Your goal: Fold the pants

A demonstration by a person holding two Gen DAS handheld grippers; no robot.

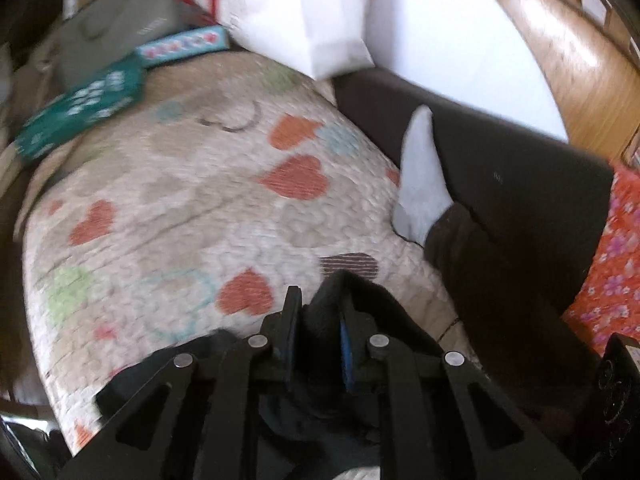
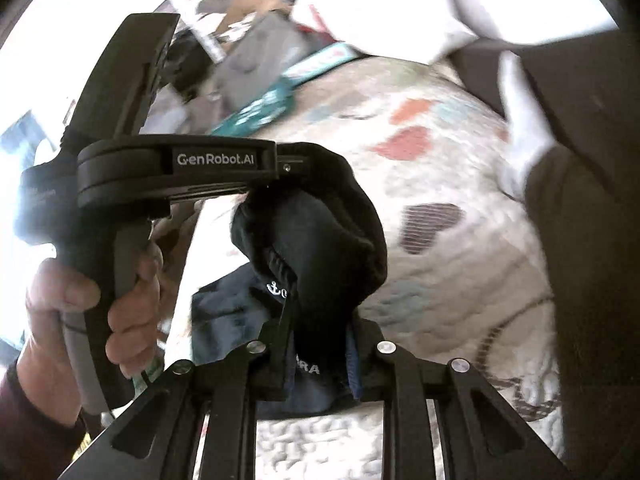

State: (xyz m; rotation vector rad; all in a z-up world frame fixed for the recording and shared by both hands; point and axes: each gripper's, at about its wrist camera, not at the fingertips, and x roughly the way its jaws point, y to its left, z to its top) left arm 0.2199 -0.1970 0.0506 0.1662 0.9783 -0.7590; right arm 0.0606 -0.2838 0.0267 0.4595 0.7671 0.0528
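**Pants – 1 pr, dark, held up off bed by both grippers**

Item: pants, dark navy/black, small white anchor mark + lettering on the fabric. Loc: bunched in the air above the quilt, some cloth trailing down onto it below the grippers. Not yet folded, judging by the bunching.

Left gripper: fingers narrow, clamped on a wad of pants fabric; blue pads pressed into the cloth. Seen from the right wrist cam it reaches in from the left, held by a hand.

Right gripper: fingers narrow, clamped on a thick fold of the same garment; cloth rises above the tips and arches over to the left gripper.

Risks (judgement):
- Both grips sit close together on one bunch, so legs prob. hang uneven; laying down like this gives a crumpled fold, not a flat one.
- Thick wad in right fingers may slip if pulled sideways; soft knit, little to bite on.
- Trailing cloth could drag on quilt and twist.
- Person's leg + socked foot rest on the quilt's right edge; pants could land on them.
- Clutter at far end of bed (boxes, bag) limits spread room.

Count:
- pants: 1
- grippers: 2
- hands visible: 1
- socked foot: 1
- quilt: 1, heart print
- far clutter: blurred, no reliable count
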